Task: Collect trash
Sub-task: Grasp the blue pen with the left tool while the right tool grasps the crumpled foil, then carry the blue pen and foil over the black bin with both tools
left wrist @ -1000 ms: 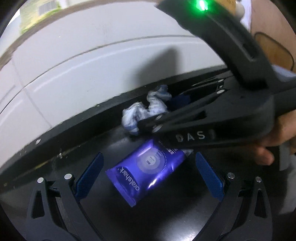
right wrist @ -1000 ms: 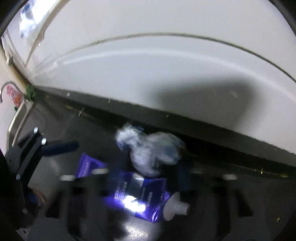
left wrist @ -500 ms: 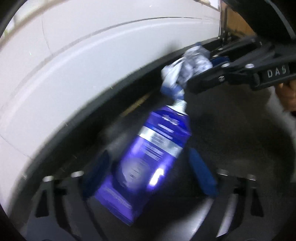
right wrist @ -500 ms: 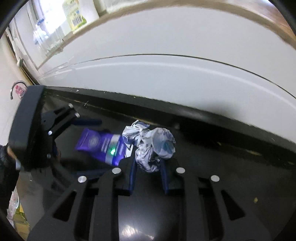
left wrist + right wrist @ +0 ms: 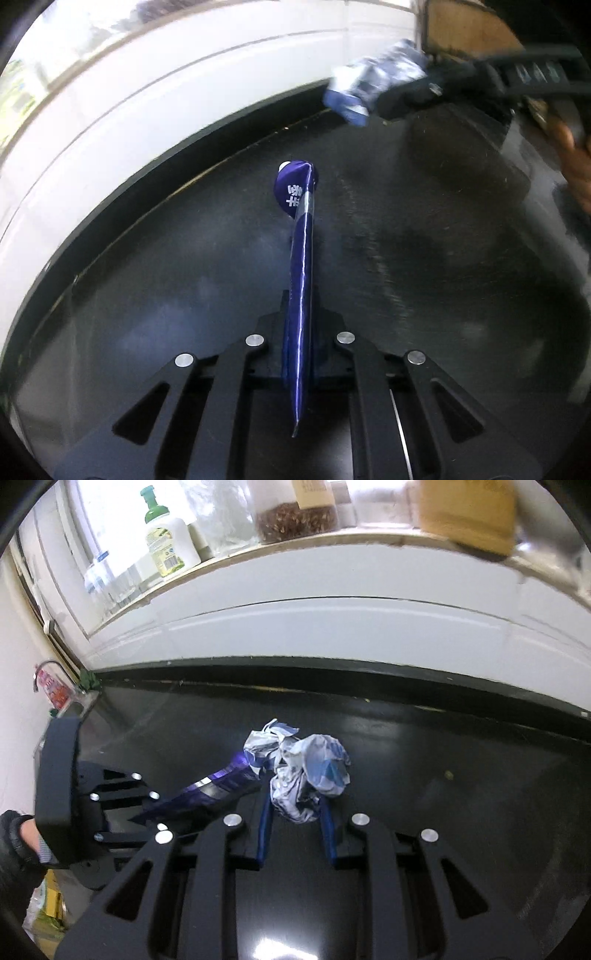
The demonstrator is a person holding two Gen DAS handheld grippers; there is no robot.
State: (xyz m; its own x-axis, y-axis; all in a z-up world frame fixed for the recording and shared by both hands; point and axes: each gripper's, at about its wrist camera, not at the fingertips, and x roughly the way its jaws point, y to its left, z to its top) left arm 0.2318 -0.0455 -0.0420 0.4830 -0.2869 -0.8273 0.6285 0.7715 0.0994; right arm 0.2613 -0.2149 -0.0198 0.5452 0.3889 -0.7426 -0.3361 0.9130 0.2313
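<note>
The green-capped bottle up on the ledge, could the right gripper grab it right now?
Probably not. The right gripper has its fingers shut on the crumpled wrapper, so nothing else fits in. The green-capped bottle stands on the ledge, far back above the black counter.

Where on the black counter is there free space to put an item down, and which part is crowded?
The black counter looks bare right of the crumpled wrapper, up to the white wall. The left side is crowded: the left gripper holds the purple pouch there. The shelf above is full of bottles and jars.
</note>
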